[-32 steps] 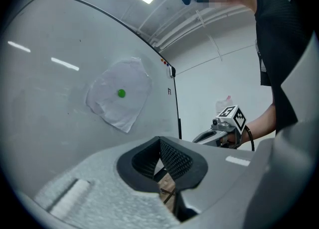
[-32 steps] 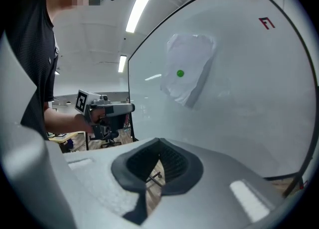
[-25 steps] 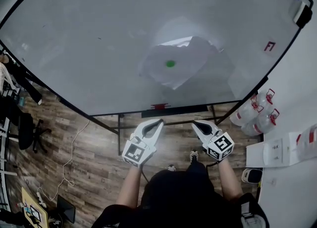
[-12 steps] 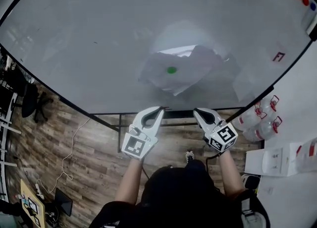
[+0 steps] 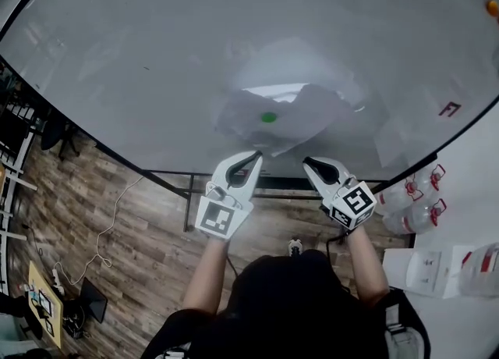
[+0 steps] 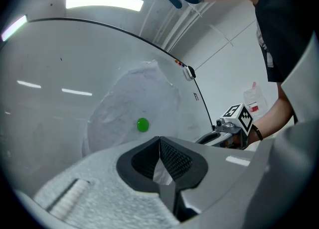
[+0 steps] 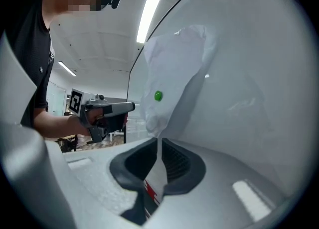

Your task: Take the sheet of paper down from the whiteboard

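A crumpled white sheet of paper (image 5: 273, 119) hangs on the big whiteboard (image 5: 156, 53), pinned by a green magnet (image 5: 268, 117). Both grippers are raised just below the sheet's lower edge. My left gripper (image 5: 256, 155) is shut with nothing held, its tip close under the paper's bottom corner. My right gripper (image 5: 306, 161) is also shut and empty, a little to the right of that corner. In the left gripper view the paper (image 6: 134, 103) and magnet (image 6: 142, 124) lie ahead of the closed jaws. In the right gripper view the paper (image 7: 174, 68) and magnet (image 7: 158, 95) rise just above the jaw tips.
The whiteboard's stand and lower rail (image 5: 273, 182) sit right beneath the grippers. Water jugs (image 5: 417, 193) stand at the right on the floor, with white boxes (image 5: 437, 271) nearer. A cable (image 5: 109, 232) runs over the wooden floor at the left. An orange magnet (image 5: 493, 8) sits top right.
Both grippers have risen and moved closer to the paper's lower edge, still shut. The paper and magnet have not moved on the board.
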### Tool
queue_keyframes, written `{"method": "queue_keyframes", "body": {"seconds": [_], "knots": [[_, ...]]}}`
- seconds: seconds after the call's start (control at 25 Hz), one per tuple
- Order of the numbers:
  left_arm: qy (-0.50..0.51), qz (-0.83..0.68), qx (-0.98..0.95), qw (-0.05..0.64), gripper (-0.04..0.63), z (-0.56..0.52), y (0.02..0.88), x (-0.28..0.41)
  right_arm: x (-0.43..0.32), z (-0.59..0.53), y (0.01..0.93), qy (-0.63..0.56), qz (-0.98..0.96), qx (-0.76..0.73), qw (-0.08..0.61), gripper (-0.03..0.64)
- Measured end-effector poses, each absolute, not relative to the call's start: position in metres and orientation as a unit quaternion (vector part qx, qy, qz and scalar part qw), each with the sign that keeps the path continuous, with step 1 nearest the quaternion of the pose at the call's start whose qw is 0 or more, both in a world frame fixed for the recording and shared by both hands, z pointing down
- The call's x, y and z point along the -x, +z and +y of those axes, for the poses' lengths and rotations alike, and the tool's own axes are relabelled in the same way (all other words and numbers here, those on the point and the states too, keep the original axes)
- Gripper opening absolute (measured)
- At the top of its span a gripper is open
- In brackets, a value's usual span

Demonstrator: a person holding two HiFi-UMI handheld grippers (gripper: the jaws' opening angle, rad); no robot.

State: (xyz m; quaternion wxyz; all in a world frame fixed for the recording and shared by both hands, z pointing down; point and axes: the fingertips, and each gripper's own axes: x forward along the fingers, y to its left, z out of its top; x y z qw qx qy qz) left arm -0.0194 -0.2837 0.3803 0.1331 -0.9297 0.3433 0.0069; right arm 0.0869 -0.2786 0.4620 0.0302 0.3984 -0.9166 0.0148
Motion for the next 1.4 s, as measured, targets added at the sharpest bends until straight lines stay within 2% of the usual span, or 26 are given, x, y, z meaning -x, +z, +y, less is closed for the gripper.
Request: {"method": "queue_keyframes", "body": {"seconds": [0.32, 0.56, 0.8, 0.96, 1.2, 1.4], "knots": [[-0.008, 0.376, 0.908, 0.185, 0.023, -0.306, 0.355, 0.007, -0.087, -0.3, 0.438, 0.025, -0.931, -0.365, -0.002, 0.052], [-0.02, 0.395, 0.896, 0.201, 0.074, -0.315, 0.352, -0.001, -0.089, -0.304, 0.436, 0.02, -0.935, -0.355, -0.002, 0.085], [-0.029, 0.416, 0.885, 0.209, 0.124, -0.327, 0.347, -0.005, -0.084, -0.309, 0.428, 0.017, -0.94, -0.341, -0.012, 0.086], [-0.071, 0.431, 0.868, 0.236, 0.146, -0.331, 0.349, -0.009, -0.079, -0.311, 0.426, 0.014, -0.943, -0.331, -0.015, 0.086], [-0.089, 0.476, 0.843, 0.236, 0.147, -0.335, 0.357, -0.01, -0.077, -0.315, 0.423, 0.011, -0.946, -0.324, -0.016, 0.086], [-0.084, 0.487, 0.829, 0.263, 0.147, -0.335, 0.347, -0.012, -0.082, -0.319, 0.426, 0.014, -0.948, -0.318, -0.016, 0.086]]}}
